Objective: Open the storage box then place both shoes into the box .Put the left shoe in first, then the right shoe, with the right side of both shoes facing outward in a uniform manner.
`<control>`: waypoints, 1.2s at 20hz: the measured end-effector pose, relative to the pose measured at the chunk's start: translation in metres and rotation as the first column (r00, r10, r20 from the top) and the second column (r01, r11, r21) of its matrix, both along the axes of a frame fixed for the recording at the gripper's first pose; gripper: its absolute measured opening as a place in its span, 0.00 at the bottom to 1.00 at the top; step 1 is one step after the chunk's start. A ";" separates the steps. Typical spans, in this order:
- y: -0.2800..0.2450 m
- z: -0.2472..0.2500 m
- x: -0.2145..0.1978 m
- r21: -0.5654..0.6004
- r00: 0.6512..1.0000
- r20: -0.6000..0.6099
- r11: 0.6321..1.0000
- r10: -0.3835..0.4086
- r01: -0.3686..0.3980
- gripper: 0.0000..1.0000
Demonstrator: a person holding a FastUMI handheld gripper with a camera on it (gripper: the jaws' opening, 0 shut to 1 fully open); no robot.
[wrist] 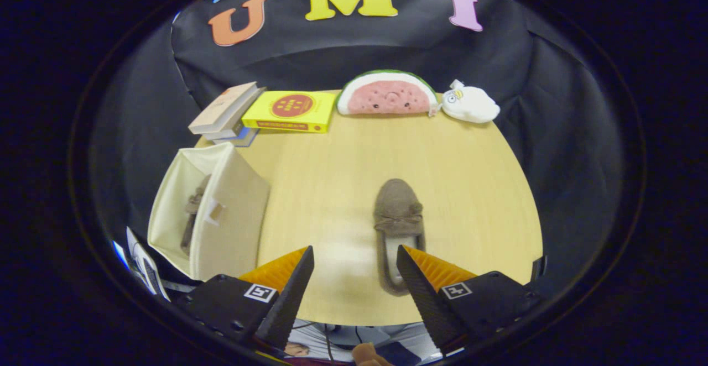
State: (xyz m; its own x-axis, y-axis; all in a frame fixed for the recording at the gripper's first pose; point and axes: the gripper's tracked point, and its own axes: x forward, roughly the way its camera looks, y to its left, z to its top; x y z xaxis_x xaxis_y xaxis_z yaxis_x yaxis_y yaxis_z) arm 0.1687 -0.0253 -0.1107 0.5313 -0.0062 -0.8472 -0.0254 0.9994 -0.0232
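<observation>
Claw [354,261] wide open & empty, and we're eyeing the right shoe [397,228] on the table [332,161], toe pointing away, heel by the right-hand finger, so we shift right w/ left shoe [193,211] already boxed in the storage box [232,217].

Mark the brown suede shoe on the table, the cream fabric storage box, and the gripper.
Brown suede shoe [398,211], gripper view, on its toe.
Cream fabric storage box [235,217], gripper view, on its side wall.
Gripper [354,263], gripper view, midway between open fingertips.
</observation>
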 end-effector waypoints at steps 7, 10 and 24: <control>-0.085 -0.052 0.010 -0.058 0.994 -0.081 0.996 -0.069 0.064 0.92; -0.107 -0.077 0.018 -0.088 0.991 -0.109 0.994 -0.080 0.071 0.91; -0.095 -0.114 0.033 0.052 0.982 -0.177 0.995 -0.071 0.081 0.00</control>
